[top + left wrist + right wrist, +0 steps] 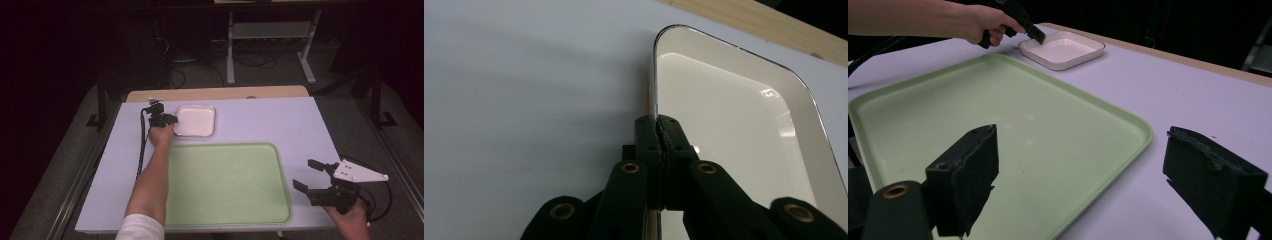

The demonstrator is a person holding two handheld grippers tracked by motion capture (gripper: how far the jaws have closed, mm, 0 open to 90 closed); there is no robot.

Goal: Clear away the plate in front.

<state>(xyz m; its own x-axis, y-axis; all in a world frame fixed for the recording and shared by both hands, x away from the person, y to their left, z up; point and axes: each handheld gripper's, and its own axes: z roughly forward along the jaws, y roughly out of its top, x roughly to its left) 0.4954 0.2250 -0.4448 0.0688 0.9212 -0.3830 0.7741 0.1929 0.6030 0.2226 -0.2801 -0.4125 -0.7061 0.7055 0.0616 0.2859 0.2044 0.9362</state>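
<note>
1. The room behind is dark, with a metal stand's legs and cables on the floor; in front lies a pale lilac surface [260, 125] with a bare wooden strip along its far edge.
2. A shallow white dish [196, 120] with a thin dark rim sits at the far left of the surface, just beyond the far left corner of a large green tray [225, 185]. Dish and tray lie close together; whether they touch I cannot tell.
3. The left gripper [168, 120] is clamped on the dish's left rim; in the left gripper view [658, 135] its jaws are closed, one on each side of the rim.
4. The right gripper [311, 177] hangs past the tray's right edge, jaws spread wide and holding nothing, well apart from the dish.
5. The tray lies toward the person from the dish, so the left hand is much the nearer one for carrying the dish there.
6. No brand, label or writing is readable anywhere.
</note>
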